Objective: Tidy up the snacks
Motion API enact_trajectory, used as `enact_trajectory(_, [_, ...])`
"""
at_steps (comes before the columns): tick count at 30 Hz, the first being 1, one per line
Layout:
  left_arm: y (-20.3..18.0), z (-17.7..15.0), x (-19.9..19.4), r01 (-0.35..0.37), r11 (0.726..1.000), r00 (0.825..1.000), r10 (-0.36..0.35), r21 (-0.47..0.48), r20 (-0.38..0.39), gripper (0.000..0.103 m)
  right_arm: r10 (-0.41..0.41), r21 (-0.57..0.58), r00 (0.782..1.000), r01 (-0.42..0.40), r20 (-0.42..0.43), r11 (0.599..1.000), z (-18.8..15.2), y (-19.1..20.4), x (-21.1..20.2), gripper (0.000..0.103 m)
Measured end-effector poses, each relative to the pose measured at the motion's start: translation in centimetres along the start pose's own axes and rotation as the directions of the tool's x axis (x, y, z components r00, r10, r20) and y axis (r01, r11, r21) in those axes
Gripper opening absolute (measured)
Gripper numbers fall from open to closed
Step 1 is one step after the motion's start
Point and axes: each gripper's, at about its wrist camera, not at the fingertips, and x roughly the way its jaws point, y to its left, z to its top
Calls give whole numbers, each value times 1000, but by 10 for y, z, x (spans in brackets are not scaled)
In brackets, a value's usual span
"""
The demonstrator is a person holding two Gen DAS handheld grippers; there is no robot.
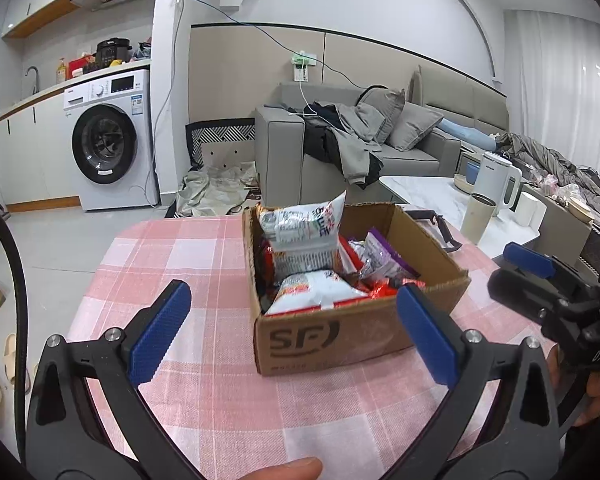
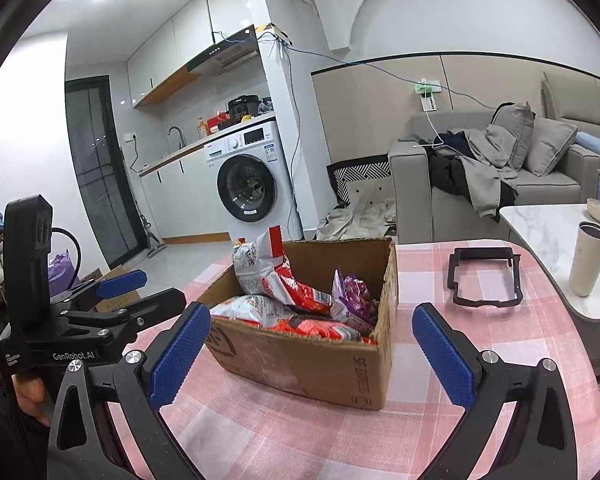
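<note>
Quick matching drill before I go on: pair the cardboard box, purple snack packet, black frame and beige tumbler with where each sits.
Things:
1. cardboard box
2. purple snack packet
3. black frame
4. beige tumbler

Places:
A. on the white marble table
B. inside the box, near its right wall
C. on the pink checked cloth, in front of both open tools
D. flat on the cloth, right of the box

Pairs: 1-C, 2-B, 3-D, 4-A
</note>
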Motion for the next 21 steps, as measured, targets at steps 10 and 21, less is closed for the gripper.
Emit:
enact_trajectory(10, [7,-31,-8,-22,1000,999,22,-19,40,102,2,-31,998,0,55,1000,-25,3,-12,103])
enact_trajectory(21, [13,-50,3,-47,999,997,48,-22,52,102,-20,-83,999,25,50,996,-45,10,-3,103])
